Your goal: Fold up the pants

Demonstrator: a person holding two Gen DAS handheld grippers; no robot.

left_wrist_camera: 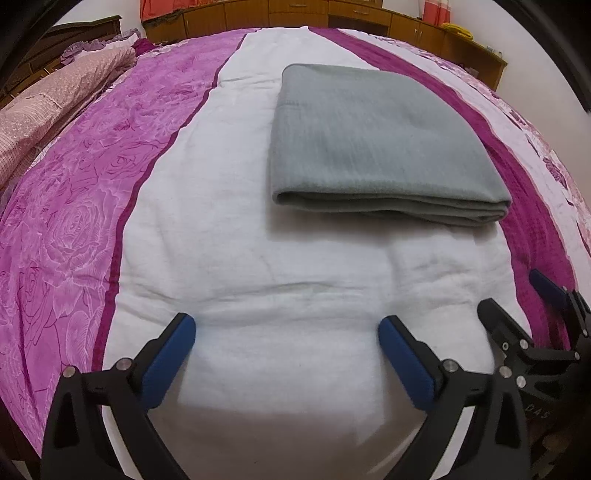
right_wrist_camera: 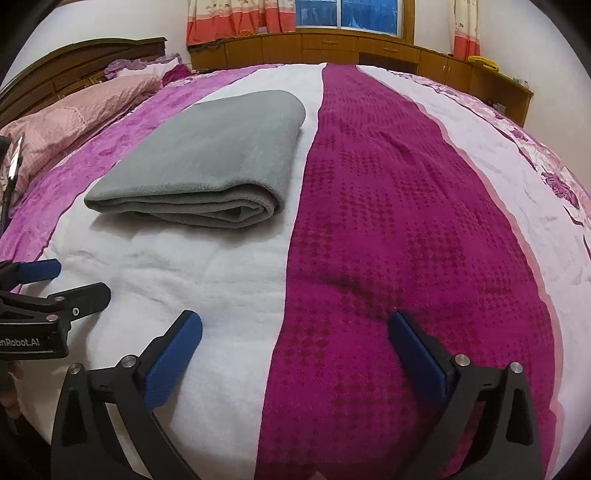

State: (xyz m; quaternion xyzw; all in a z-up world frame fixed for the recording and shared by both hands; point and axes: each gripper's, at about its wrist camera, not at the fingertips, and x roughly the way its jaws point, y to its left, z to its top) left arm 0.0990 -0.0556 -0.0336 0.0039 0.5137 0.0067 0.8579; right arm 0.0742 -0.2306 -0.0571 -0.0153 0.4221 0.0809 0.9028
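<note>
bed point(left_wrist_camera: 258, 280) with white middle strip, purple bands either side | grey pants point(left_wrist_camera: 376, 147) folded into flat stack on white strip, toward the bed's far edge | left tongs point(left_wrist_camera: 286, 332) released, over near edge, well apart from pants | right tongs point(right_wrist_camera: 295, 328) released, holding nothing

The folded pants point(left_wrist_camera: 384, 144) are plain grey. The bedspread point(right_wrist_camera: 399, 221) runs in stripes: white, deep magenta with a small darker repeat, and lilac-pink printed with roses. Both grippers are black with blue pads point(left_wrist_camera: 168, 363). The curtains point(right_wrist_camera: 240, 18) are cream with an orange-red border.
</note>
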